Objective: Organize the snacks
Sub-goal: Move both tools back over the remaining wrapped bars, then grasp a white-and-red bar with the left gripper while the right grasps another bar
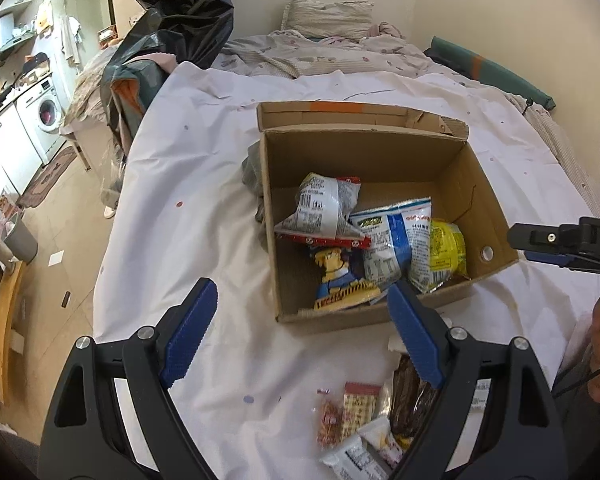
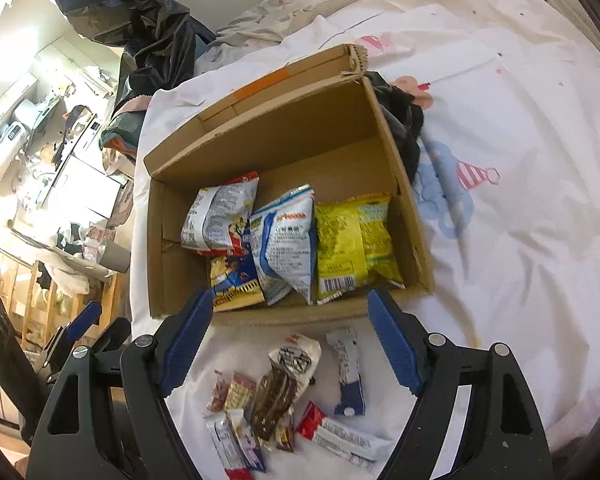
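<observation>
An open cardboard box (image 1: 476, 184) (image 2: 168, 248) sits on a white sheet-covered bed and holds several snack bags: a silver and red one (image 1: 324, 208) (image 2: 216, 216), a blue and white one (image 1: 396, 244) (image 2: 288, 240), a yellow one (image 1: 448, 248) (image 2: 352, 240) and a cartoon-print one (image 1: 340, 280) (image 2: 232, 280). Several small wrapped snacks (image 1: 360, 412) (image 2: 284, 392) lie on the sheet in front of the box. My left gripper (image 1: 302, 312) hangs open above the sheet before the box, nothing between its jaws. My right gripper (image 2: 290, 320) is open over the loose snacks; the right gripper's (image 1: 520, 238) tip also shows in the left wrist view.
A black plastic bag (image 1: 180, 4) (image 2: 140, 28) is heaped at the bed's far left. Pillow and rumpled blanket (image 1: 328, 20) lie beyond the box, and dark cloth (image 2: 400, 120) lies against its side. Left of the bed the floor drops to a cluttered kitchen with a washing machine (image 1: 46, 114).
</observation>
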